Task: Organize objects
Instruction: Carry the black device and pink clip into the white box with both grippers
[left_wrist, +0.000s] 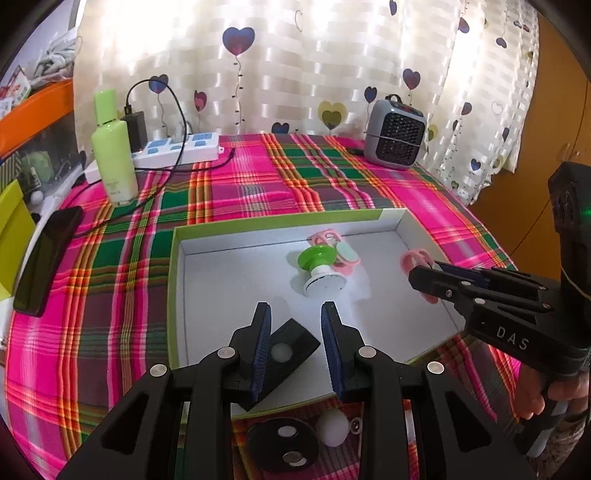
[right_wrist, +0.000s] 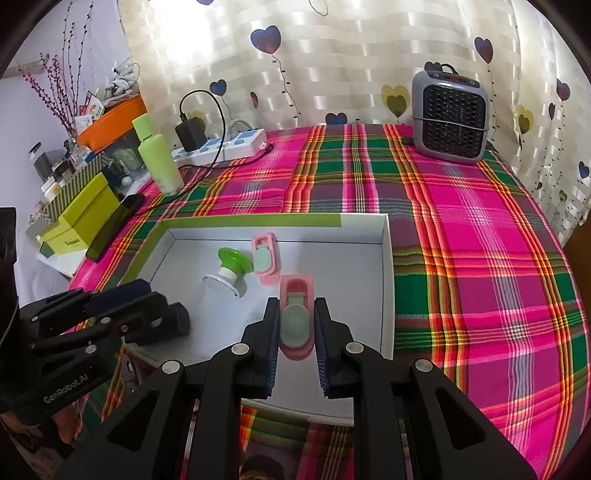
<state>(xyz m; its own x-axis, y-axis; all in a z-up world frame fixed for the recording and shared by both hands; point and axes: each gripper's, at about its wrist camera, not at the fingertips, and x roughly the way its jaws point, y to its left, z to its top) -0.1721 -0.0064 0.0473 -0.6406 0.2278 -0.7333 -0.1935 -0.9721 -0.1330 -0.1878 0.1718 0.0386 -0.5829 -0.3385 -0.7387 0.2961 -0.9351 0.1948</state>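
Pink plastic holder (right_wrist: 295, 321) — ribbed right claw (right_wrist: 295, 332) clamped.

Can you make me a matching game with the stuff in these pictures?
Things:
1. green and white knob
2. pink clip
3. green bottle
4. grey heater

Places:
A. standing by the power strip
B. lying in the white box
C. at the cloth's far right corner
D. pinched in the right hand-held gripper

Pairs: 1-B, 2-D, 3-A, 4-C
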